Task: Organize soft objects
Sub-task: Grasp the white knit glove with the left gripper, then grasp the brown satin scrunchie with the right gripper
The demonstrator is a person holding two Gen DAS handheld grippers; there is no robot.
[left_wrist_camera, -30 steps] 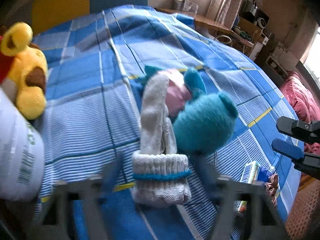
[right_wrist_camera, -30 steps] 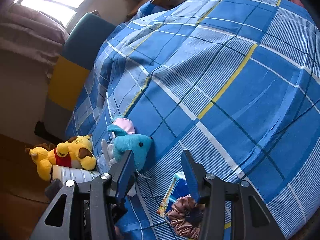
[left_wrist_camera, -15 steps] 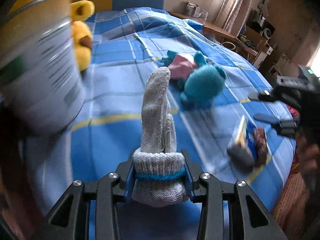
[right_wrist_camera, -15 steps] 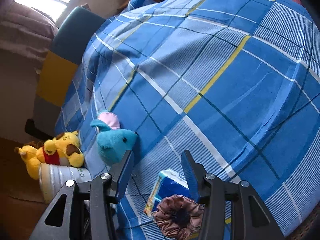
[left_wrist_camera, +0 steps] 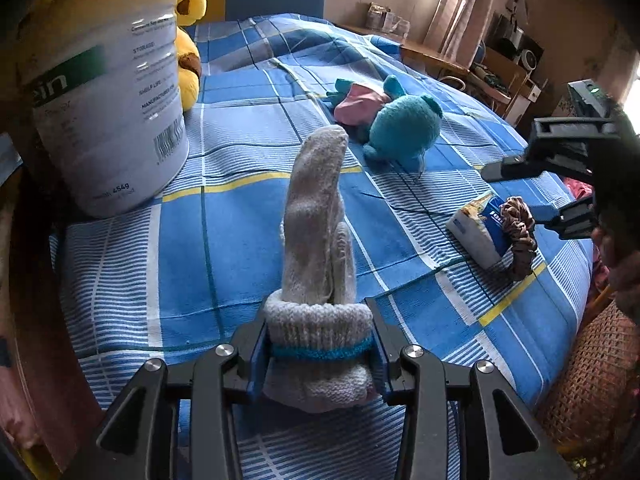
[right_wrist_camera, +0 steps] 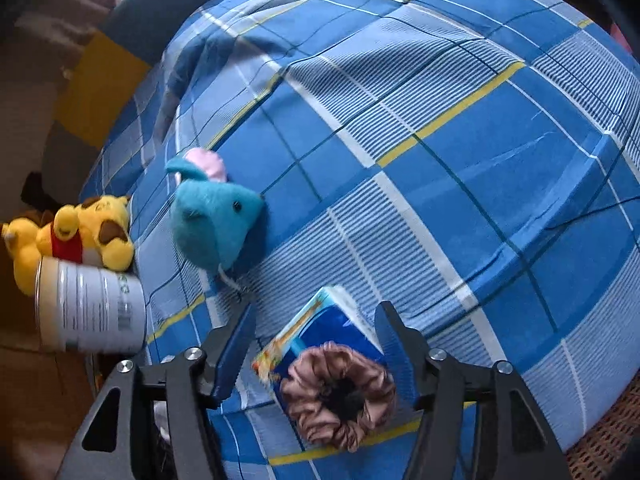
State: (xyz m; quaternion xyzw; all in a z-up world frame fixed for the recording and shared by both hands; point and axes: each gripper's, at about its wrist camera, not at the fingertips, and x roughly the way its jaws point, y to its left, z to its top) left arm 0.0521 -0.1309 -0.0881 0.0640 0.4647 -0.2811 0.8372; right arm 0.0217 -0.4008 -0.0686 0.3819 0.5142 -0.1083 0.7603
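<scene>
My left gripper (left_wrist_camera: 318,340) is shut on the cuff of a white knitted sock (left_wrist_camera: 316,224) with a blue band, held near the bed's front corner. A teal plush toy (left_wrist_camera: 400,128) with a pink part lies further back; it also shows in the right wrist view (right_wrist_camera: 212,228). A yellow bear plush (right_wrist_camera: 80,232) lies at the bed's edge behind a white tin can (left_wrist_camera: 104,92). My right gripper (right_wrist_camera: 316,336) is open, its jaws on either side of a blue tissue pack (right_wrist_camera: 336,332) with a brown scrunchie (right_wrist_camera: 340,392) on it.
The bed has a blue checked sheet (right_wrist_camera: 440,140). A blue and yellow headboard (right_wrist_camera: 120,40) stands behind it. A wooden desk (left_wrist_camera: 440,56) with clutter is at the far side. A woven basket (left_wrist_camera: 592,380) sits by the bed's right edge.
My left gripper closed on the sock and pulled it back toward the front corner beside the tin can. My right gripper moved down over the tissue pack and scrunchie.
</scene>
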